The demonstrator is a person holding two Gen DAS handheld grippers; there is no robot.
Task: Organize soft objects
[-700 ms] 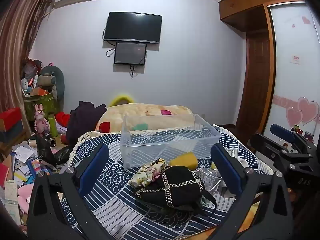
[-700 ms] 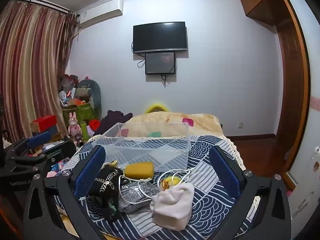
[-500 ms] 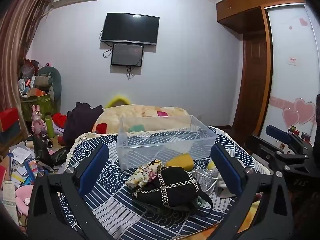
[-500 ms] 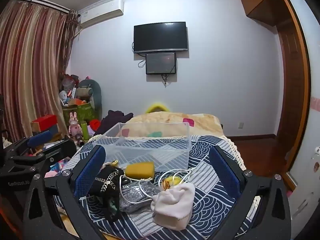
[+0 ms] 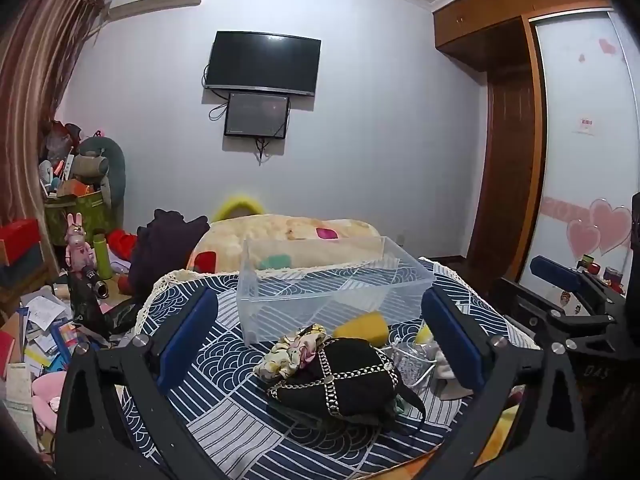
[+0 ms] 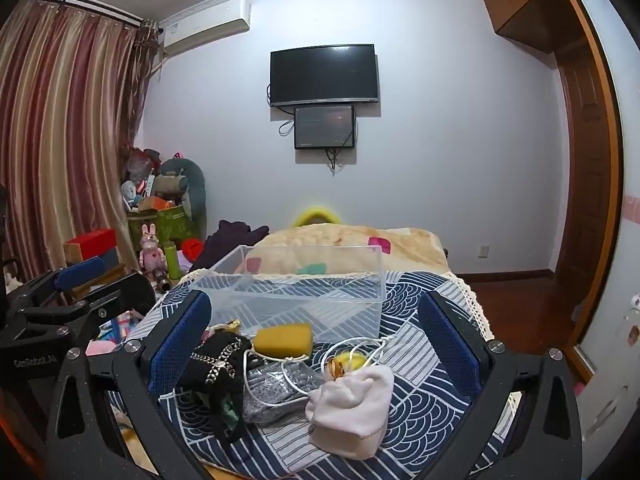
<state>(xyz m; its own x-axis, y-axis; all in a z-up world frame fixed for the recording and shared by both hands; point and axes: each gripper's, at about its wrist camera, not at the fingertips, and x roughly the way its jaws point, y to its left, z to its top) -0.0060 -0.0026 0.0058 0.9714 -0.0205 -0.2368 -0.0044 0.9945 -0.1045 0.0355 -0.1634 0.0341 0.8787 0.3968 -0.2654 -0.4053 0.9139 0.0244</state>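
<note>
Black frames, blue-padded fingers (image 5: 188,336), silver screws.

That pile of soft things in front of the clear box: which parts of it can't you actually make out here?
- Black chain-strapped bag: its left part is hidden by the right gripper finger in the right wrist view.
- White cloth pouch: mostly hidden behind the left gripper finger in the left wrist view.
- Small yellow item: covered by white cord; identity unclear.
</note>
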